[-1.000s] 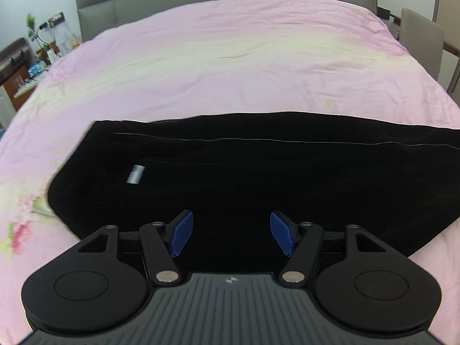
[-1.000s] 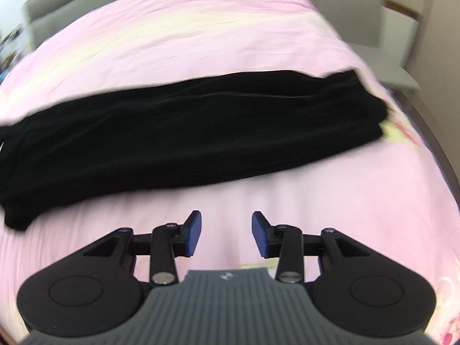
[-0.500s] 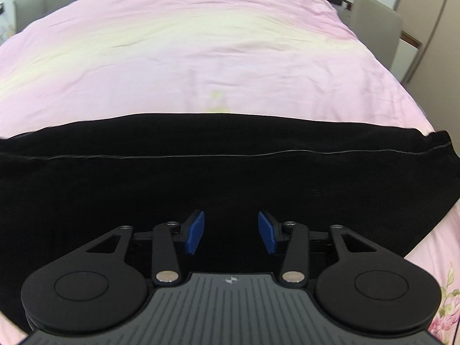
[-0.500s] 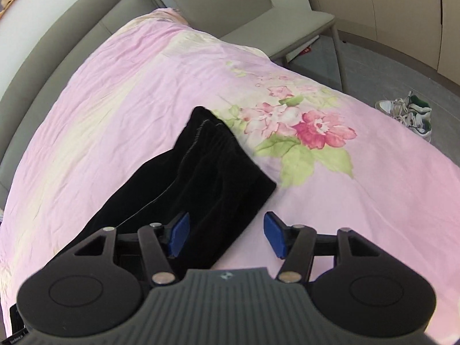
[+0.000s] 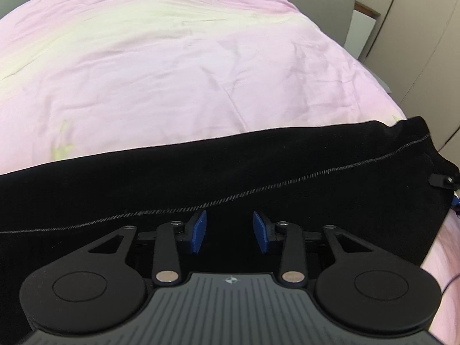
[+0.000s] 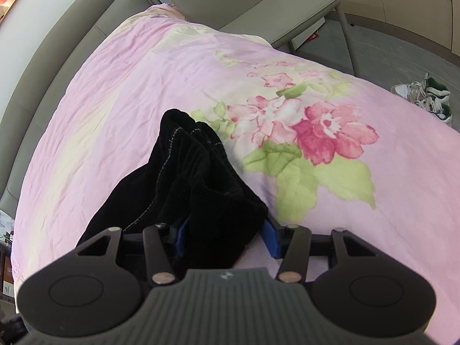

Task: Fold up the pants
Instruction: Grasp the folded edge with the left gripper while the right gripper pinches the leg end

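Change since before: both grippers came closer to the right end of the pants; a second ago the left view showed the left end with a small white label, now it shows the right end.
Left gripper (image 5: 229, 235): its jaws have just been closing. The blue pads (image 5: 198, 231) stand apart above the cloth and pinch nothing, so it is released.
Right gripper (image 6: 227, 237): its jaws have just been closing. A bunched end of the cloth sits between the blue pads (image 6: 271, 237). The left pad is half hidden by cloth, and beside the right pad a bit of sheet shows. I cannot tell if the pads press the cloth.
Pants: long black velvet-like pants (image 5: 258, 172) lie flat across the near part of the bed, from left to right. A pale stitched seam (image 5: 287, 182) runs along them. In the right view the end (image 6: 187, 178) is raised into folds.
Bed cover: pink wrinkled sheet (image 5: 172, 72) with a pale yellow band, and pink flowers with green leaves (image 6: 316, 143) to the right of the pants end.
Far: grey padded headboard (image 6: 72, 43), grey chair (image 6: 258, 3), and white-and-green sneakers (image 6: 425, 97) on the floor at far right.
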`<state>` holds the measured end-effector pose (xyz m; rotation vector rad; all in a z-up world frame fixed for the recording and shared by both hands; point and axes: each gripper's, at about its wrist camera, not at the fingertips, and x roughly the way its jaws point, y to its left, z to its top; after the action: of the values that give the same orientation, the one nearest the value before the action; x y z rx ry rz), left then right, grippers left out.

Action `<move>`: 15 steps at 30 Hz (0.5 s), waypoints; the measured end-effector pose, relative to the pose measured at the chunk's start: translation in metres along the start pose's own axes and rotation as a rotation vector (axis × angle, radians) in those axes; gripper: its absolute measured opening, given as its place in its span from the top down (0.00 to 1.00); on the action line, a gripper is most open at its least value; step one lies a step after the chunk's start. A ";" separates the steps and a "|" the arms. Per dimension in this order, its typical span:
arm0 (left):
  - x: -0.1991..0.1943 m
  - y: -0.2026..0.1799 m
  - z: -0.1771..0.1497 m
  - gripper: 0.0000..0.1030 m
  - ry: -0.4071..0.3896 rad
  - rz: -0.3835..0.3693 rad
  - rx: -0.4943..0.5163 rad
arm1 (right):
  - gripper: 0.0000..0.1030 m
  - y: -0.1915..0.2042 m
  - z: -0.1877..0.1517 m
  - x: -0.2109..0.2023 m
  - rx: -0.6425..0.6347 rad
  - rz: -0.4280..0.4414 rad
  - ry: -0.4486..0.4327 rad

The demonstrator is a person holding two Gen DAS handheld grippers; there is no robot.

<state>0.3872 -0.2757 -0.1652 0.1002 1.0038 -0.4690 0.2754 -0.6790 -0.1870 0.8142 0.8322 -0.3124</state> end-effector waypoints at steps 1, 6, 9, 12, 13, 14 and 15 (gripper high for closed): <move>0.006 -0.001 0.003 0.60 0.011 0.001 -0.016 | 0.58 -0.001 0.000 0.001 -0.002 0.001 -0.003; 0.027 -0.003 0.003 0.59 0.065 0.023 -0.026 | 0.68 0.007 -0.001 -0.010 -0.034 -0.002 -0.025; 0.029 -0.013 0.002 0.59 0.074 0.055 0.019 | 0.74 0.026 -0.001 -0.028 -0.078 0.007 -0.062; 0.025 -0.015 0.001 0.59 0.056 0.063 0.016 | 0.77 0.051 0.002 -0.047 -0.116 0.027 -0.094; 0.020 -0.013 0.001 0.59 0.044 0.062 0.011 | 0.78 0.061 0.003 -0.053 -0.129 0.030 -0.103; 0.014 -0.011 -0.001 0.60 0.030 0.063 0.012 | 0.78 0.070 0.003 -0.059 -0.143 0.033 -0.110; 0.007 -0.009 -0.002 0.60 0.020 0.065 0.015 | 0.78 0.081 0.004 -0.065 -0.159 0.034 -0.115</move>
<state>0.3849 -0.2859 -0.1713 0.1505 1.0135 -0.4165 0.2791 -0.6320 -0.0948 0.6558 0.7247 -0.2569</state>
